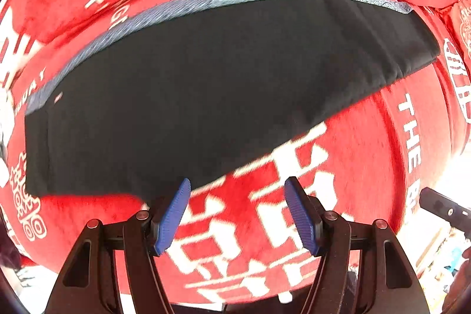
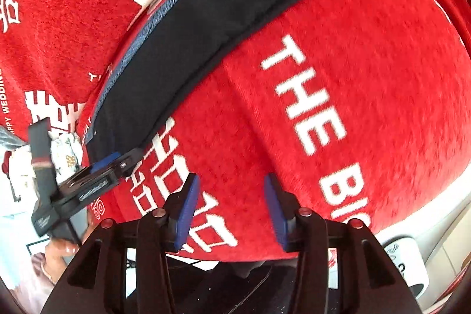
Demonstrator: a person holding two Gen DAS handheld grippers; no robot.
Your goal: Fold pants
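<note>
While both of your grippers hang empty, the black pants lie flat on the red printed blanket, folded lengthwise into one long dark band. Left gripper: jaws spread, nothing between them, near edge of the cloth just ahead of the left fingertip. Right gripper: jaws spread, over bare blanket, pants well ahead and to its left. Long axis runs crosswise to the left gripper. Judgement: left is nearer; the next fold likely brings one end over the other along that axis.
</note>
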